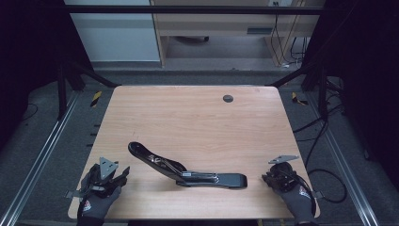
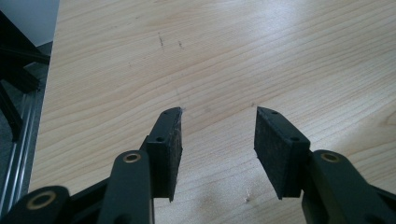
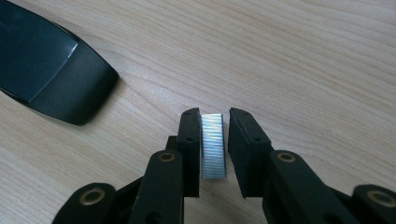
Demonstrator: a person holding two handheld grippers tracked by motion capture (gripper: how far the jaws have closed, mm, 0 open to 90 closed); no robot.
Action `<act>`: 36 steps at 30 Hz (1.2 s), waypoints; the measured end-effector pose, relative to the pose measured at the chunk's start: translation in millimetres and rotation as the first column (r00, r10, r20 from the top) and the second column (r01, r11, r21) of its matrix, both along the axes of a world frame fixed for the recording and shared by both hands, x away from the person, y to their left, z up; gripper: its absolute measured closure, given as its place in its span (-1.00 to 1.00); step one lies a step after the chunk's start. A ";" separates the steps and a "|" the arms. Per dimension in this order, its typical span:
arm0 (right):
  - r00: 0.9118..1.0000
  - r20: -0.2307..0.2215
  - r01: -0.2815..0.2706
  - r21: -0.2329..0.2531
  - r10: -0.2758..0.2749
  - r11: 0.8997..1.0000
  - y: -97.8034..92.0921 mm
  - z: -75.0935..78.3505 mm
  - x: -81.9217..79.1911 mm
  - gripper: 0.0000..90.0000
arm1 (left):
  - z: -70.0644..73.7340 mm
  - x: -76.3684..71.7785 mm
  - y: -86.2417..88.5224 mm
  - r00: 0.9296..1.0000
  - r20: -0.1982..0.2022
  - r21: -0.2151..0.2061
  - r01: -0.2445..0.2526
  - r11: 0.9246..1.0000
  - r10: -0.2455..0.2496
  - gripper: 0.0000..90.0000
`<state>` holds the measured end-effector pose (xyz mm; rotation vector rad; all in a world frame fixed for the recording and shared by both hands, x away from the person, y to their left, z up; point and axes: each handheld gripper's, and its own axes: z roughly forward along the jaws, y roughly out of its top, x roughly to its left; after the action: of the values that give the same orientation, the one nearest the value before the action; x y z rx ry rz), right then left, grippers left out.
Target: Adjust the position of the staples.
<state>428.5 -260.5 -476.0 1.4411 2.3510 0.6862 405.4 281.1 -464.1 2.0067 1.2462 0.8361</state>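
Left tool (image 1: 123, 172): jaws spread, empty, over bare counter (image 1: 188, 113); free to steady the stapler.
Stapler (image 1: 188, 173): lies swung open mid-counter, between the tools.
Right tool (image 3: 214, 122): pinching the staple strip (image 3: 213, 145); keep it level, lower it square into the channel.

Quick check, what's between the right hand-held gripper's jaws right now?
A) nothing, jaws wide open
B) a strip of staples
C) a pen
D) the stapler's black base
B: in the right gripper view, the right hand-held gripper has its jaws closed on a silvery strip of staples, while the open black stapler lies apart on the table.
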 end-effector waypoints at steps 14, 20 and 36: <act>1.000 -0.019 -0.002 0.010 0.002 1.000 1.0 -0.3 0.9 0.73 | 0.3 0.0 0.2 1.000 -0.001 0.002 -0.003 1.000 0.003 0.14; 1.000 0.021 -0.019 0.014 0.019 1.000 -1.7 5.5 -0.1 0.73 | 0.2 0.0 0.2 1.000 -0.002 0.003 -0.004 1.000 0.004 0.14; 0.978 0.117 -0.178 0.030 0.173 0.984 10.5 25.5 -1.3 0.73 | -0.1 0.5 0.0 1.000 -0.005 0.002 -0.006 1.000 0.006 0.14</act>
<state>427.2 -250.0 -450.5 1.1847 2.4069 0.8423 405.9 281.0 -464.2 2.0091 1.2549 0.8362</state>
